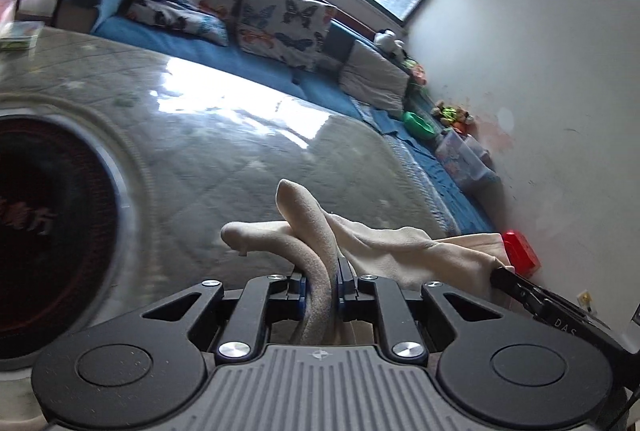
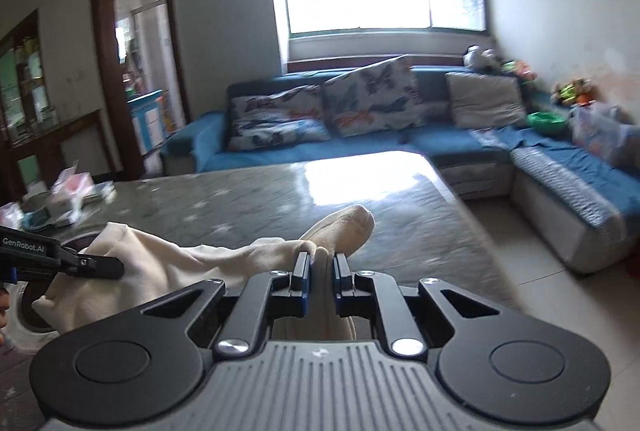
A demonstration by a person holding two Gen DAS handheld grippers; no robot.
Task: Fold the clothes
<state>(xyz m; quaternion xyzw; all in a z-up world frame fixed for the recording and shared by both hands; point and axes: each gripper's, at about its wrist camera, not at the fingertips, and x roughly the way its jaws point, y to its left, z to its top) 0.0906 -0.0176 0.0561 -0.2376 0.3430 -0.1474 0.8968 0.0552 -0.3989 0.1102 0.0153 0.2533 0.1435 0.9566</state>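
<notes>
Jaws, left gripper (image 1: 322, 273): clamped on cream garment (image 1: 384, 245), black pads with blue edging pinching a thick rounded fold. Jaws, right gripper (image 2: 321, 267): clamped on the same cream garment (image 2: 188, 263), a narrower bunch of cloth between the pads. Garment: soft, fleecy, matte knit; slung between both grippers, lifted above the table (image 1: 224, 159); two rounded, sock-like ends poking forward past the fingers. Table: glossy grey top with quilted diamond pattern, strong window glare; dark round inset (image 1: 48, 227) with red characters, metal-ringed, at one side. Sofa (image 2: 360, 147): blue, L-shaped, textured cover. Cushions: two butterfly-printed (image 2: 372, 95), one plain grey (image 2: 486, 99). Green bowl (image 2: 546, 121) on sofa seat; contents too small to tell. Clear plastic box (image 1: 464, 151) beside it, colourful contents, indistinct. Small red box (image 1: 520, 251) near the wall.
</notes>
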